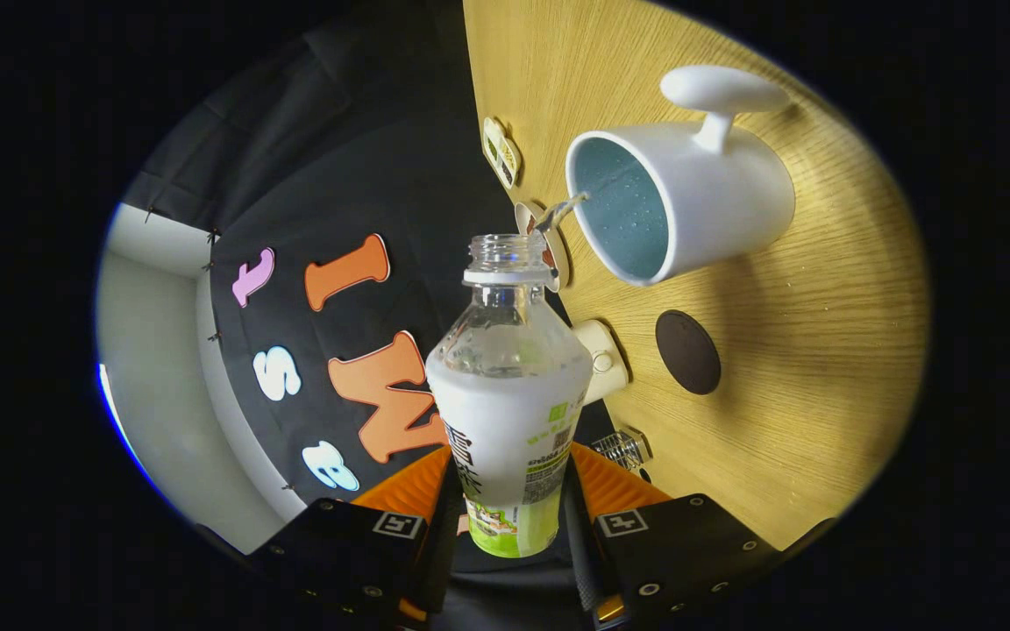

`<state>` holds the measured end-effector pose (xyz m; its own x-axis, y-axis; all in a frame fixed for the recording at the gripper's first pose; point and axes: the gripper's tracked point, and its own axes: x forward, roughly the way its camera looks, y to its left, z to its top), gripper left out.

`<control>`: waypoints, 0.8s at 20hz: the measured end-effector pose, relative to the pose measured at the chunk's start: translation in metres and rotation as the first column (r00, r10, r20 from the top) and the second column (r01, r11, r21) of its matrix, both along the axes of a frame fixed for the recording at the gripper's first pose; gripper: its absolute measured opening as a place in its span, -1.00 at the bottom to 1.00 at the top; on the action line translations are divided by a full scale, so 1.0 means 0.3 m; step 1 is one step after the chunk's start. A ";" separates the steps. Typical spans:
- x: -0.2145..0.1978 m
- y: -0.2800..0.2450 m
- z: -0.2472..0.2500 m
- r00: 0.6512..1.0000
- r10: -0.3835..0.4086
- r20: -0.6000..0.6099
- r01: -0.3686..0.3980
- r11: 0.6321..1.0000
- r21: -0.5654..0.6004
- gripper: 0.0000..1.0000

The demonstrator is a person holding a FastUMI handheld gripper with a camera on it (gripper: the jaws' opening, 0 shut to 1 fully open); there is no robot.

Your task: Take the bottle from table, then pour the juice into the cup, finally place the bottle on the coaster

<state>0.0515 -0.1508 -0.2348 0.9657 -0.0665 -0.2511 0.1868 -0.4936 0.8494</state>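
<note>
Jaws grip clear plastic bottle [509, 386], streaming into round white cup [680, 197].

Scene is evenly lit from above; table [821, 333] is rendered bright, booth wall dim. Soft shadow is cast beside the cup [698, 188]. Glare is seen on the bottle [509, 394] neck. Fisheye bending is strong toward edges; focus is sharp.

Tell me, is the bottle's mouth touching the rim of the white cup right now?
Apart. In the gripper view, the bottle, clamped between the gripper fingers, has its open mouth short of the cup rim; a thin stream of liquid crosses the gap between them.
</note>
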 end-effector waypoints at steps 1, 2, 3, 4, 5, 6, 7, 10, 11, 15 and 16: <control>0.005 -0.002 0.000 1.000 -0.002 0.003 0.002 1.000 0.006 0.15; 0.005 -0.005 0.004 1.000 -0.006 0.006 0.006 1.000 0.016 0.15; 0.008 -0.009 0.001 1.000 -0.010 0.004 0.010 1.000 0.022 0.15; 0.007 -0.012 0.003 1.000 -0.014 0.003 0.013 1.000 0.028 0.15; 0.011 -0.017 0.002 1.000 -0.017 0.003 0.017 0.999 0.032 0.15; 0.009 -0.021 0.004 1.000 -0.021 0.002 0.021 0.999 0.036 0.15; 0.011 -0.024 0.003 1.000 -0.023 0.001 0.023 0.999 0.040 0.15; 0.010 -0.029 0.010 1.000 -0.026 0.006 0.026 0.998 0.056 0.15; 0.013 -0.032 0.010 1.000 -0.030 0.007 0.030 0.998 0.060 0.15; 0.015 -0.032 0.026 0.999 -0.034 0.012 0.033 0.996 0.082 0.15; 0.013 -0.033 0.029 0.999 -0.035 0.012 0.034 0.996 0.088 0.15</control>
<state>0.0553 -0.1606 -0.2261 0.9665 -0.0782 -0.2446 0.1574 -0.5720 0.8050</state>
